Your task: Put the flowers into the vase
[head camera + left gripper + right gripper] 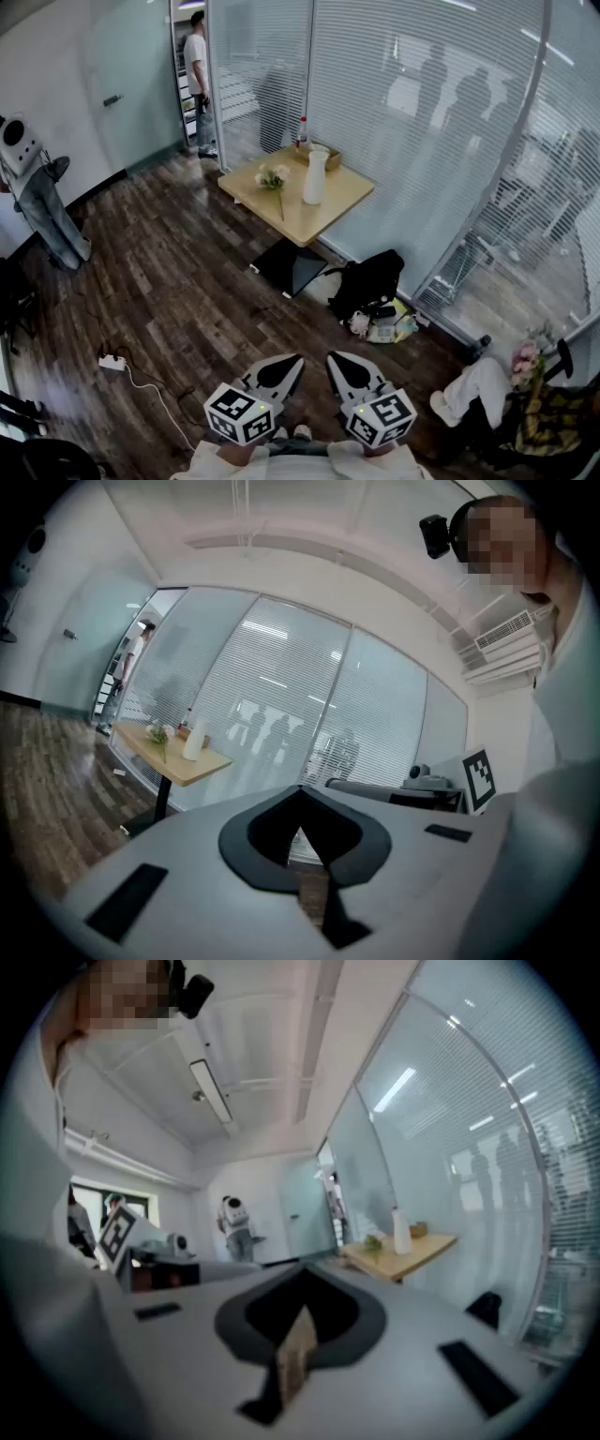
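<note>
A white vase [315,176] stands on a small wooden table [336,199] far across the room, against the glass wall. A bunch of pale flowers [274,178] lies on the tabletop just left of the vase. Both grippers hang close to my body, well short of the table. My left gripper [286,366] and right gripper [339,366] are shut with nothing between the jaws. The left gripper view shows its gripper [300,803] closed, with the vase [194,739] and flowers [157,733] small in the distance. The right gripper view shows its gripper [302,1288] closed and the vase [401,1232] far off.
A black bag [367,281] and small items lie on the wood floor right of the table's black base [291,265]. A power strip [112,362] with a cable lies at the front left. A person [199,80] stands in the doorway. A wooden box [323,155] sits behind the vase.
</note>
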Tool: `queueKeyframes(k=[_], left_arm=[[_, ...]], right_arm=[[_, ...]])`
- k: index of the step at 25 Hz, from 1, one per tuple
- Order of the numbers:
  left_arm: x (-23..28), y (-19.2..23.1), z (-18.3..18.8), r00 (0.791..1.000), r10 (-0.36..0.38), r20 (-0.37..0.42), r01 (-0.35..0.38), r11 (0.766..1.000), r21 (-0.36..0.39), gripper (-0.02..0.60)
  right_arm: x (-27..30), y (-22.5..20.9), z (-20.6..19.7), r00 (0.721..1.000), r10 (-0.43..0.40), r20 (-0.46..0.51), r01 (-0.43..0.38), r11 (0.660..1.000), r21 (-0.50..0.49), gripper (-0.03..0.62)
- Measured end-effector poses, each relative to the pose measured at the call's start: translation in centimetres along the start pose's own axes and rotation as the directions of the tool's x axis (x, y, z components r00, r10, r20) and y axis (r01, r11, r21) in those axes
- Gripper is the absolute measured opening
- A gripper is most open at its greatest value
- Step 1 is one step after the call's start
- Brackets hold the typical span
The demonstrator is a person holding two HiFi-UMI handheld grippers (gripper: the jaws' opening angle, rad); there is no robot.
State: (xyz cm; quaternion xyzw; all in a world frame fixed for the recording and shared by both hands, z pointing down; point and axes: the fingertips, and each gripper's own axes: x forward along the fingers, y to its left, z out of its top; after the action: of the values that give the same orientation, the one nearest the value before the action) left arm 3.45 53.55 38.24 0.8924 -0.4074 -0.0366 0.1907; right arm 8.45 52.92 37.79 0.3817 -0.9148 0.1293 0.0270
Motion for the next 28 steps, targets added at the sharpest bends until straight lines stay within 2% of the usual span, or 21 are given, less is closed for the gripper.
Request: queueKeyframes(k=[12, 15, 28], left_arm=[[0.1, -0.3, -1.5, 1.0, 0.008, -0.031, -0.008, 1.0, -0.02, 0.008], [0.6, -0.3, -1.4, 0.999, 0.002, -0.032, -0.003, 1.0, -0.02, 0.009], [3.5, -0.1, -0.8, 1.0, -0.004, 0.005, 0.004, 0.999, -0.051, 0.009]], right_arm=[[-1.0, -0.4, -0.5, 1.0, -0.006, -0.013, 0.006, 1.0, 0.0, 0.012], [-1.0, -1.0, -0.5, 1.0, -0.012, -0.011, 0.012, 1.0, 0.026, 0.012], [0.7, -2.0, -0.6, 0.997, 0.069, -0.028, -0.068, 0.997, 0.039, 0.014]])
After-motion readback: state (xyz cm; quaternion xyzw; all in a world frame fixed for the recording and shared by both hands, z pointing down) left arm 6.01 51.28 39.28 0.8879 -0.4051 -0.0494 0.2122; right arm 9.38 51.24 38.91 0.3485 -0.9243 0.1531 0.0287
